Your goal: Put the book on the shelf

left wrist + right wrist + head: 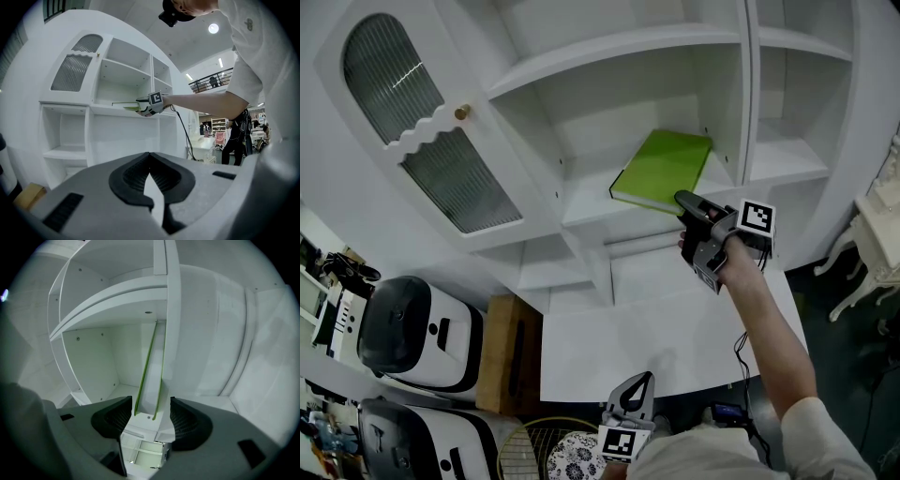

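The flat green book (661, 169) lies on the white cabinet shelf (586, 199), in the middle compartment, with its near end close to the shelf's front edge. Whether it overhangs that edge I cannot tell. The right gripper (686, 204) sits at that near end with its fingers (112, 420) spread wide. The book's edge stands between them with a gap on each side, so nothing grips it. The main risk is in the retreat: if the gripper pulls back off-line or rolled, one finger may catch a cover and drag the book over the front edge, down towards the white worktop (675, 347). Left this near the edge, the book may also tip off at a slight knock. The left gripper (639, 384) waits low at the worktop's near edge, its fingers together on nothing, too far away to help.
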